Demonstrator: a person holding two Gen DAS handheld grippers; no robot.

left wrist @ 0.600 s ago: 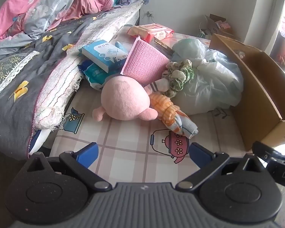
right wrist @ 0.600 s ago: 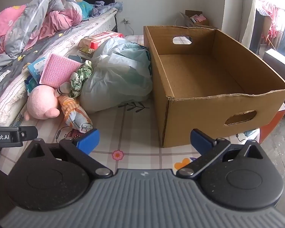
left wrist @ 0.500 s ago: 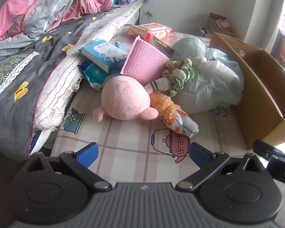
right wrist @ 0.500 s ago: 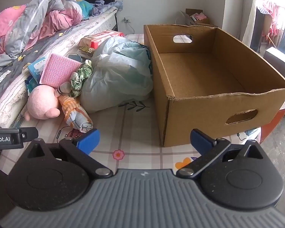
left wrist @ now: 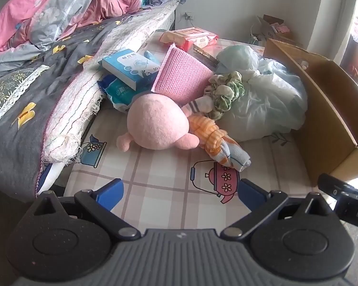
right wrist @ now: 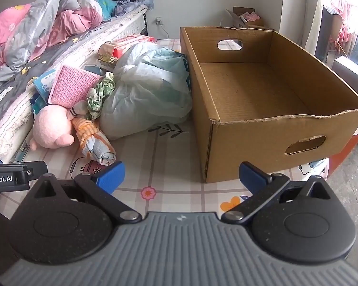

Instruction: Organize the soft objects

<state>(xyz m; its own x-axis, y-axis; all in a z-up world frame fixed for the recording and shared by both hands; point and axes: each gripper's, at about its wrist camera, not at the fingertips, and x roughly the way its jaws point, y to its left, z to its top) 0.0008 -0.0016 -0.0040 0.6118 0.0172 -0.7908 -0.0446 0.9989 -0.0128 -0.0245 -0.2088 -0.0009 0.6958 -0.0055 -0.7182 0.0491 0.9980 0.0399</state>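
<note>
We note the round pink plush toy (left wrist: 158,125) lying on the checked mat (left wrist: 160,178), touching a rolled orange-striped cloth (left wrist: 218,140). Left gripper (left wrist: 180,191) and right gripper (right wrist: 181,174) both spread wide, empty.

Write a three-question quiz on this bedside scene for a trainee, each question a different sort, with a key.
1. True or false: the cardboard box already holds soft items.
2. Multiple choice: what lies directly against the pink plush toy on the side toward the box? A) the blue tissue box B) the rolled orange striped cloth C) the white plastic bag
3. Fill in: the left gripper and right gripper are both ____ and hold nothing.

Key
1. False: its floor shows bare.
2. B
3. open
</note>
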